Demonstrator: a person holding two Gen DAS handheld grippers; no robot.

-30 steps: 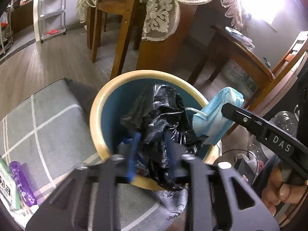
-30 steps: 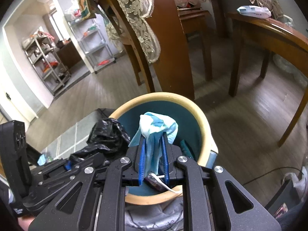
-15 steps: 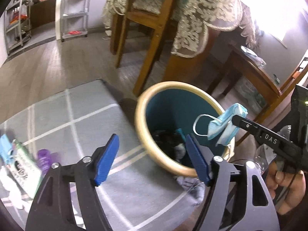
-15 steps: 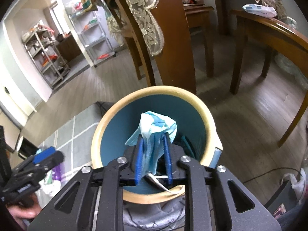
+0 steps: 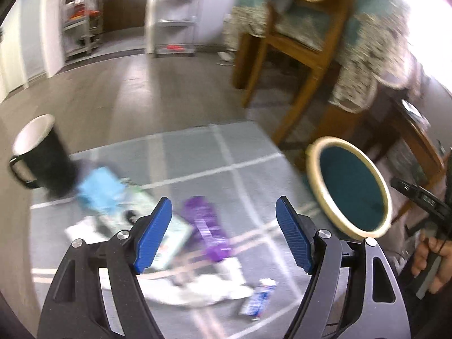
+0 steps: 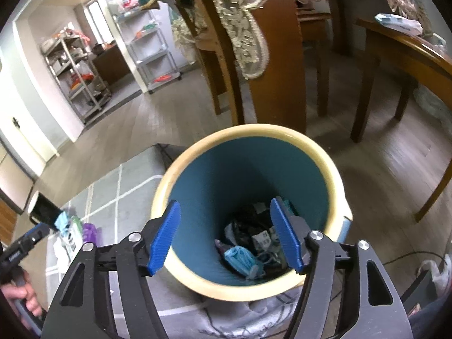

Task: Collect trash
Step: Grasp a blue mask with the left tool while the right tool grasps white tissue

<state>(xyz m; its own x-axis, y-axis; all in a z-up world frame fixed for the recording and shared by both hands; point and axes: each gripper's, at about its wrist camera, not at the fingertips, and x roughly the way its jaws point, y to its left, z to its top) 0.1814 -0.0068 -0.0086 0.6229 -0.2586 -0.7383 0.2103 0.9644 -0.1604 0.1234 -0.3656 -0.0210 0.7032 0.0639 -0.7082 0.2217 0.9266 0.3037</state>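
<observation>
The right claw (image 6: 226, 236), jaws just sprung apart and empty, hangs over the cream-rimmed teal bin (image 6: 245, 138), the crumpled blue face mask (image 6: 240, 257) at its bottom, lower centre, while the left claw (image 5: 224, 234) gapes empty over floor litter

A grey rug (image 5: 197, 152) on the wooden floor (image 5: 118, 90) carries a purple wrapper (image 5: 207, 230), blue packet (image 5: 99, 189) and black mug (image 5: 42, 155) ahead of the left jaws; the bin (image 6: 180, 169) stands under the right jaws.

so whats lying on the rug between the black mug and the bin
In the left wrist view, between the black mug and the bin: a light blue piece, a flat pale carton and a purple wrapper on the grey rug.
</observation>
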